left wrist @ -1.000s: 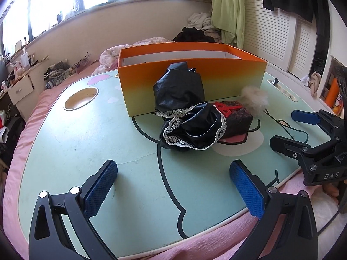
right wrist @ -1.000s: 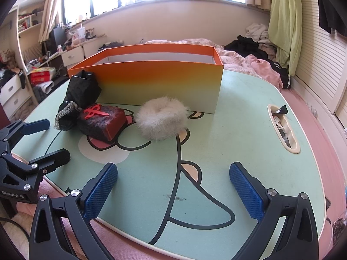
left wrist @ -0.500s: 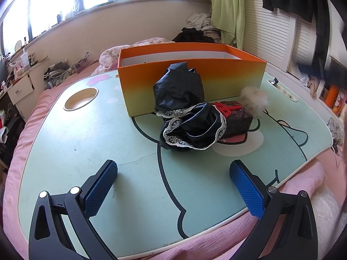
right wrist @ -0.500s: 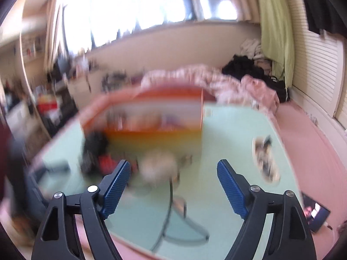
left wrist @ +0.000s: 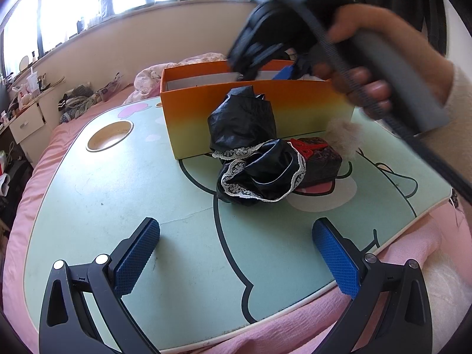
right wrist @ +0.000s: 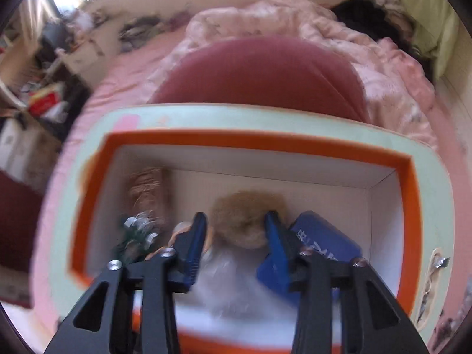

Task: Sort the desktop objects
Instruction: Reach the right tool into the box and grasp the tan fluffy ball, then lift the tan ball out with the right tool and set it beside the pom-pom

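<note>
In the left wrist view my left gripper (left wrist: 236, 253) hangs open and empty over the green table (left wrist: 118, 194). Ahead lie a black lace-trimmed bag (left wrist: 259, 174), a dark box with a red bow (left wrist: 321, 159) and a white fluffy ball (left wrist: 342, 138), all in front of the orange box (left wrist: 265, 118). A hand holds my right gripper (left wrist: 262, 72) above that box. The blurred right wrist view looks down into the orange box (right wrist: 410, 206). There my right gripper (right wrist: 236, 221) is closing its jaws, with a tan fluffy thing (right wrist: 244, 221) lying on the box floor seen between them, not pressed.
Inside the box also lie a blue pack (right wrist: 324, 242), a brown item (right wrist: 147, 188), a green and silver item (right wrist: 135, 233) and clear plastic (right wrist: 224, 280). The table has a round cup recess (left wrist: 109, 137). Pink bedding (right wrist: 295, 29) surrounds the table.
My right gripper has swung from the table's near right edge up over the orange box, tipped downward, and its jaws have narrowed. The left gripper and the table objects have stayed put.
</note>
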Demonstrator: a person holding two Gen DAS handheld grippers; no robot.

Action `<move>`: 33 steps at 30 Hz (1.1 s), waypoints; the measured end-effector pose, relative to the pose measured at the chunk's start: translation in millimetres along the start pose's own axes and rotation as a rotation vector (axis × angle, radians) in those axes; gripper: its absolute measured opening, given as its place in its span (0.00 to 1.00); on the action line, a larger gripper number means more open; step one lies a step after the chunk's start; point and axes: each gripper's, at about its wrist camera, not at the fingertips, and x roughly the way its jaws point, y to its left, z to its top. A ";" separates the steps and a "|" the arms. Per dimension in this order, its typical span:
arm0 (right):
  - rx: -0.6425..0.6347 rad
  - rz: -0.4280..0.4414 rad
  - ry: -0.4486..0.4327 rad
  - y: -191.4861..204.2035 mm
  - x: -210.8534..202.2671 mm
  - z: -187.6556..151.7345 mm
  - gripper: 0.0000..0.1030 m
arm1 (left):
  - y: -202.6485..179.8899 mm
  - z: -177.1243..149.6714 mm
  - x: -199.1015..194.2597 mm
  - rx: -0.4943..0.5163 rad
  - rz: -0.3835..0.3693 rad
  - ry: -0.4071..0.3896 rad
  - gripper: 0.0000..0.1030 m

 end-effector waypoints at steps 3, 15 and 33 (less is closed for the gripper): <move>-0.036 -0.014 0.061 5.3 23.1 2.3 0.55 | 2.8 1.8 -0.1 0.001 -0.001 -0.001 1.00; 0.045 0.171 -0.352 -19.4 -58.1 -55.1 0.24 | 2.1 8.9 -5.8 0.001 0.000 -0.004 1.00; 0.020 0.182 -0.427 -36.7 -101.1 -184.0 0.73 | 5.2 11.4 -7.1 0.000 -0.001 -0.003 1.00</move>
